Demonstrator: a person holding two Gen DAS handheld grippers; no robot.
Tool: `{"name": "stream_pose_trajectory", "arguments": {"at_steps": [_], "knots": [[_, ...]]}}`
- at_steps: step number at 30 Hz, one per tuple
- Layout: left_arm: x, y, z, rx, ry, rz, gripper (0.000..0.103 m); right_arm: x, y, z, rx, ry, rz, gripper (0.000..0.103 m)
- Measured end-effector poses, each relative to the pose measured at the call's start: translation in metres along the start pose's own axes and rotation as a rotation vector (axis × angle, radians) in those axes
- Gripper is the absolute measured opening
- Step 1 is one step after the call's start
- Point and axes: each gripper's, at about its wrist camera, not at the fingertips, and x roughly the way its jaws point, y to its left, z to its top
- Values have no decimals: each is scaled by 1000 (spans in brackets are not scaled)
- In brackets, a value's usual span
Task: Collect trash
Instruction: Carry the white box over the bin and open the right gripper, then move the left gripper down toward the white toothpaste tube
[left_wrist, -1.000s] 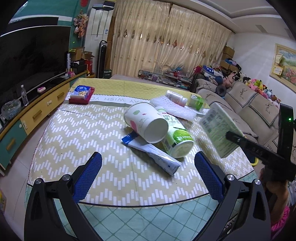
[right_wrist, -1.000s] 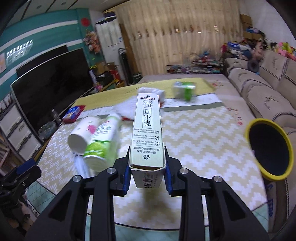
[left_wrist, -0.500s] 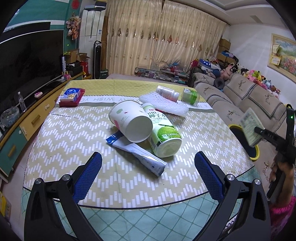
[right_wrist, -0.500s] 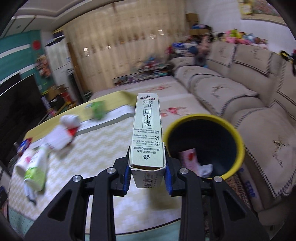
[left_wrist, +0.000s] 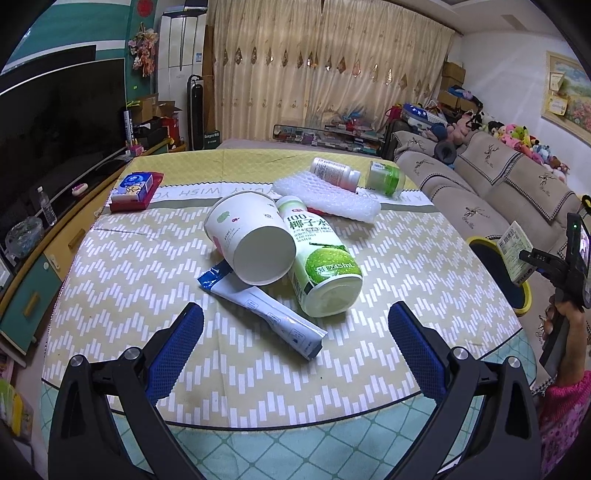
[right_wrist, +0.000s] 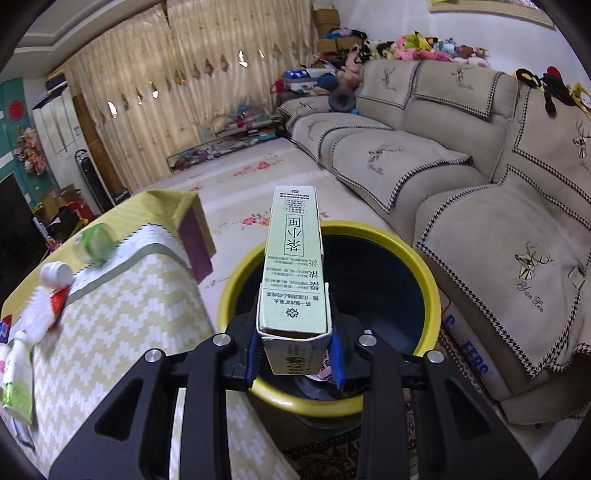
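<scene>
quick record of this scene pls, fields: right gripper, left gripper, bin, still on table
right gripper: right gripper shut on the green carton, held over the bin
left gripper: left gripper open, holding nothing, above the table
bin: yellow-rimmed bin on the floor beside the table, some trash inside
still on table: paper cup, coconut water bottle, sachet

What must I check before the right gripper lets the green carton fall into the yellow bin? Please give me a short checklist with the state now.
1. Right gripper clamps the green carton: ok.
2. Carton is over the mouth of the yellow bin: ok.
3. Bin has room; only a little trash shows inside: ok.
4. Carton's far end clears the bin's far rim: cannot tell.
5. Left gripper is open, empty, away from the bin: ok.
6. Paper cup and coconut water bottle lie steady on the table: ok.
</scene>
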Motion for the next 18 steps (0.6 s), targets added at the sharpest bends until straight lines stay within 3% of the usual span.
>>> {"name": "stream_pose_trajectory", "arguments": {"at_steps": [6, 12, 18], "knots": [[12, 3, 0, -7, 20, 11, 98, 9, -5, 3, 22, 3, -7, 33], [22, 7, 0, -24, 43, 32, 98, -12, 5, -5, 12, -24, 81, 38], [32, 10, -2, -36, 63, 62, 98, -32, 40, -28, -68, -39, 168, 42]]}}
